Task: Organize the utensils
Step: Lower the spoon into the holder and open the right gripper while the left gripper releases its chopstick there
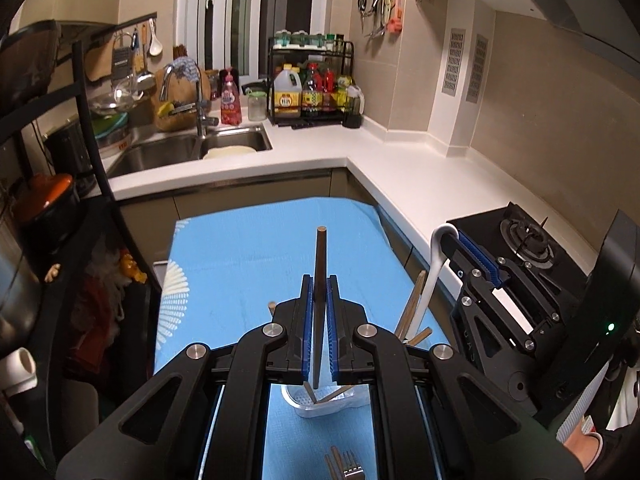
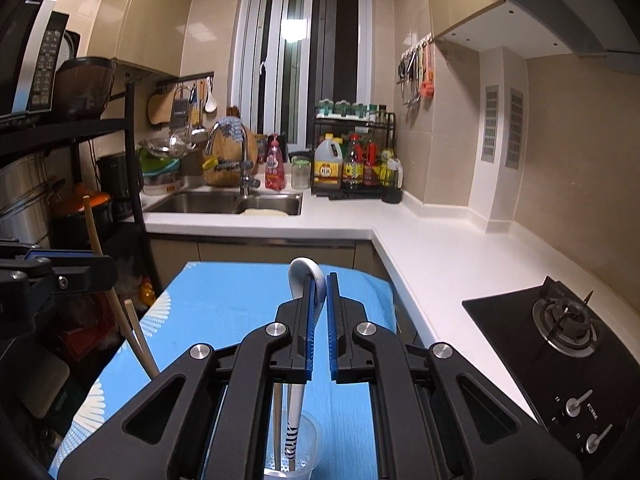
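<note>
Small L-shaped kitchen here. Far left there's a black metal rack [image 2: 132, 184] with a microwave [image 2: 32, 68] on top and an orange-lidded pot [image 1: 48, 200] lower down, then a steel double sink [image 1: 192, 152] with a curved faucet [image 1: 192, 92] and a red dish soap bottle [image 1: 231, 100] under the window [image 2: 304, 64]. Next along the white countertop [image 1: 360, 152] sits a black rack of sauce bottles [image 1: 312, 84], and tools hang on wall hooks [image 1: 380, 4] above. In front, a table with a blue cloth [image 1: 248, 256] holds a clear plastic cup [image 2: 310, 440] with a few chopsticks already in it, and a fork [image 1: 348, 470] lies on the cloth nearer the camera. The left gripper [image 1: 320, 284] is clamped on a dark chopstick [image 1: 320, 264], held upright over the cup. The right gripper [image 2: 319, 284] is pinching a white spoon [image 2: 304, 276], handle down in the cup. Far right is a black gas stove [image 2: 568, 324] set into the counter.
</note>
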The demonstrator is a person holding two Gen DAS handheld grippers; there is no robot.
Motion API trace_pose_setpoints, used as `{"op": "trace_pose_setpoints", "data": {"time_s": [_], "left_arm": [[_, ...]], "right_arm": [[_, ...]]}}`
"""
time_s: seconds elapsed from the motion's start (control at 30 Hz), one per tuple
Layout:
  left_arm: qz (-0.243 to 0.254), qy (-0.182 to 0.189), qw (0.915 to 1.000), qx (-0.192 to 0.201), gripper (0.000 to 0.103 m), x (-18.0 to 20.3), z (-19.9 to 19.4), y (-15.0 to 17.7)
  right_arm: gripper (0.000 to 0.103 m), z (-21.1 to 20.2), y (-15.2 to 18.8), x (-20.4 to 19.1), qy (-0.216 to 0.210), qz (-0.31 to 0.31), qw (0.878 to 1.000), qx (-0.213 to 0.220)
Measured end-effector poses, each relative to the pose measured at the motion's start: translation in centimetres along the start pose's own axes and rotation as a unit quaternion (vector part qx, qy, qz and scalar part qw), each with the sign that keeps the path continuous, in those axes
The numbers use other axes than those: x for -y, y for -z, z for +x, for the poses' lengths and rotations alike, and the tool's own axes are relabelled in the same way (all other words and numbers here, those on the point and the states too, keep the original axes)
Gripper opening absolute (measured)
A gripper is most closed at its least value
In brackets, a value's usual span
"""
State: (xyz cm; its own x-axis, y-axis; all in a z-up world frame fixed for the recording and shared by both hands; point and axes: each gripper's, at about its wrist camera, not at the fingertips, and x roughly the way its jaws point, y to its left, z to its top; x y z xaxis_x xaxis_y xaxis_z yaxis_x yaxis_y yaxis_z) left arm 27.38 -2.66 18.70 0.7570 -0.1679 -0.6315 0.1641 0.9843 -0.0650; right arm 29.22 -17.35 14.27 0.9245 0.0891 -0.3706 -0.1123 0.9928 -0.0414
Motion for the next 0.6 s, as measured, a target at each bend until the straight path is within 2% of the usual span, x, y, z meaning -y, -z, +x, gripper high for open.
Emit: {"op": "trace_pose_setpoints", "data": {"time_s": [0.33, 0.43, 0.47, 0.5, 0.53, 0.57, 0.6], "left_arm": [[-0.016, 0.007, 0.9992, -0.036, 0.007, 0.1, 2.9, 1.3], [-0.020, 0.004, 0.9990, -0.039, 0.007, 0.1, 3.0, 1.4], [-0.022, 0.003, 0.9990, -0.040, 0.008, 0.1, 3.0, 1.4], [-0.026, 0.002, 0.9989, -0.038, 0.016, 0.0, 2.9, 1.4], [-0.029, -0.001, 0.9989, -0.036, 0.024, 0.0, 2.7, 1.3], [-0.032, -0.004, 0.9990, -0.030, 0.038, -0.1, 2.2, 1.3], [-0.032, -0.005, 0.9992, -0.024, 0.041, -0.1, 1.9, 1.3]], "right_arm": [[0.006, 1.2, 1.4, -0.7, -0.006, -0.009, 0.999, -0.040], [0.008, 1.3, 1.4, -0.6, -0.013, 0.006, 0.998, -0.056], [0.014, 1.2, 1.4, -0.5, -0.016, 0.012, 0.998, -0.061], [0.018, 0.9, 1.4, -0.5, -0.018, 0.016, 0.998, -0.060], [0.027, 0.5, 1.3, -0.5, -0.016, 0.018, 0.998, -0.058], [0.037, 0.2, 1.2, -0.5, -0.015, 0.019, 0.998, -0.057], [0.040, 0.0, 1.1, -0.5, -0.015, 0.021, 0.998, -0.057]]}}
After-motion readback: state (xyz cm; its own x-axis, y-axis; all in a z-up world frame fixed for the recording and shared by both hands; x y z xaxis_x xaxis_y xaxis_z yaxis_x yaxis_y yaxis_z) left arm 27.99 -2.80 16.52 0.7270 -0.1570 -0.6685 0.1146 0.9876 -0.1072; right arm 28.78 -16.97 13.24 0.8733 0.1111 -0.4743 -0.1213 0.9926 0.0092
